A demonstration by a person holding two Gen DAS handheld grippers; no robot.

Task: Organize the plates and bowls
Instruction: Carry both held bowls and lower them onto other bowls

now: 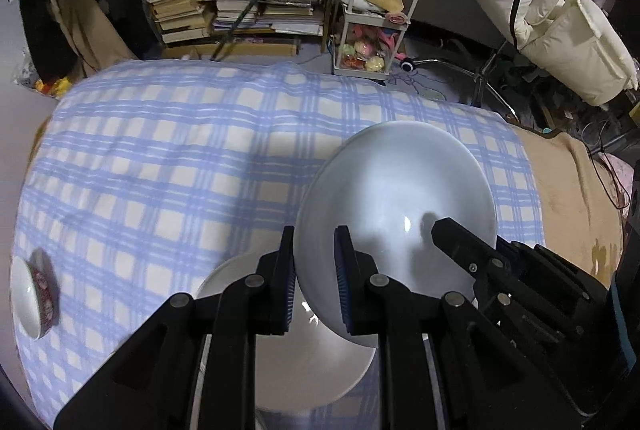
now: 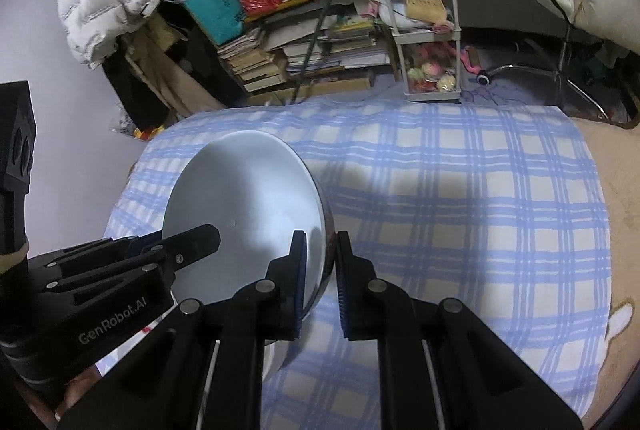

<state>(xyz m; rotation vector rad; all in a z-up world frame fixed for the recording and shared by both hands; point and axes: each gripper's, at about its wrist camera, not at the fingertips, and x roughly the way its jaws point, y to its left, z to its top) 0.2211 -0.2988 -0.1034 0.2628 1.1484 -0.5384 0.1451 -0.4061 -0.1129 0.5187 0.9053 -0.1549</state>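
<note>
A large white bowl (image 1: 400, 197) is held tilted above the blue checked cloth (image 1: 160, 157). My left gripper (image 1: 314, 270) is shut on its left rim. My right gripper (image 2: 320, 270) is shut on its right rim; the bowl also shows in the right wrist view (image 2: 244, 197). The right gripper's fingers (image 1: 460, 242) reach in from the right in the left wrist view. Below the held bowl lies a white plate (image 1: 304, 362). A small white bowl with a red patterned outside (image 1: 34, 296) stands at the cloth's left edge.
The cloth (image 2: 460, 209) covers a soft bed-like surface with a brown blanket (image 1: 568, 197) at the right. Behind stand a cluttered bookshelf (image 1: 240, 1) and a white trolley (image 1: 376, 13). Pale cushions (image 1: 560, 29) lie at the back right.
</note>
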